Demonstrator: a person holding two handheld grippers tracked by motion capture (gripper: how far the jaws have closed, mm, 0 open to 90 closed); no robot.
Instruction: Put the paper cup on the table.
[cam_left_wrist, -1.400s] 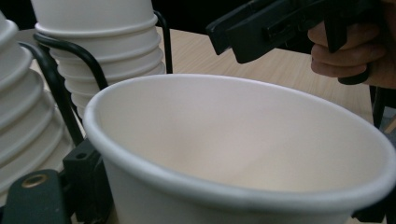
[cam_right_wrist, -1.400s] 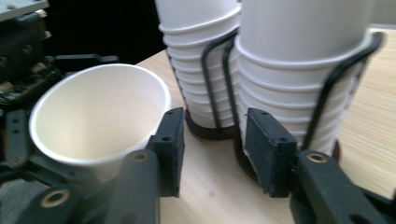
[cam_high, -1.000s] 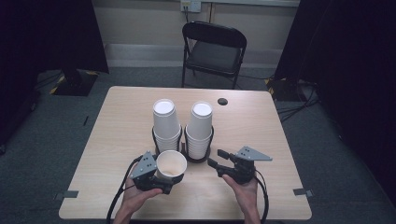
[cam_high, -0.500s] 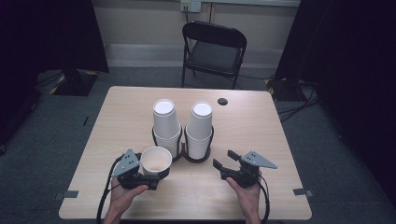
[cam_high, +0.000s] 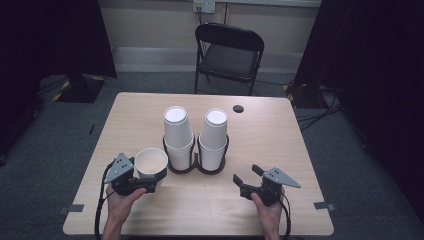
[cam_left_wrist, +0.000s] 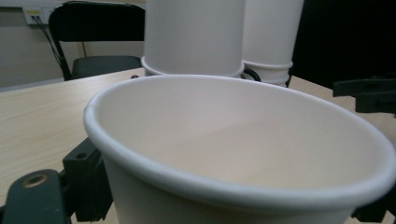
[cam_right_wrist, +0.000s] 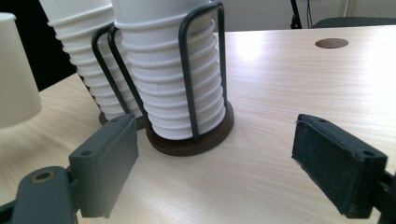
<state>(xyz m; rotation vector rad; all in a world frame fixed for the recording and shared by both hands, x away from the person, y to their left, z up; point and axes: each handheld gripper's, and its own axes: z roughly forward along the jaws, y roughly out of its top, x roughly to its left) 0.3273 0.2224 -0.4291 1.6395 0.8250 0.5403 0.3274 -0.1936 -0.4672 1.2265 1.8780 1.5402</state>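
The left gripper (cam_high: 150, 181), held in a person's left hand (cam_high: 120, 202) at the near left of the table (cam_high: 280, 150), is clamped on a single white paper cup (cam_high: 151, 162). The cup stands upright with its open mouth facing up, just left of the cup racks and apart from them. In the left gripper view the cup's rim (cam_left_wrist: 233, 140) sits wide across the foreground, with the black jaws hugging it on both sides.

The right gripper (cam_high: 247, 176), in the person's right hand (cam_high: 267, 207) at the near right of the table, is released and grasps nothing. Its jaws have just been opening, and in the right gripper view they stand wide apart with bare tabletop between them. It points toward the racks, with a gap between them.

Beyond both grippers, in the middle of the table, two tall stacks of white cups stand side by side, each in a dark wire rack on a round base. The left stack (cam_high: 177, 132) and the right stack (cam_high: 214, 135) stand just beside each other, their racks (cam_right_wrist: 187, 84) appearing to touch at the bases. The nested rims show as ridges down each stack.

Farther back, near the table's far edge, is a small dark round hole (cam_high: 238, 108). Behind the table stands a black folding chair (cam_high: 227, 55) on grey carpet.
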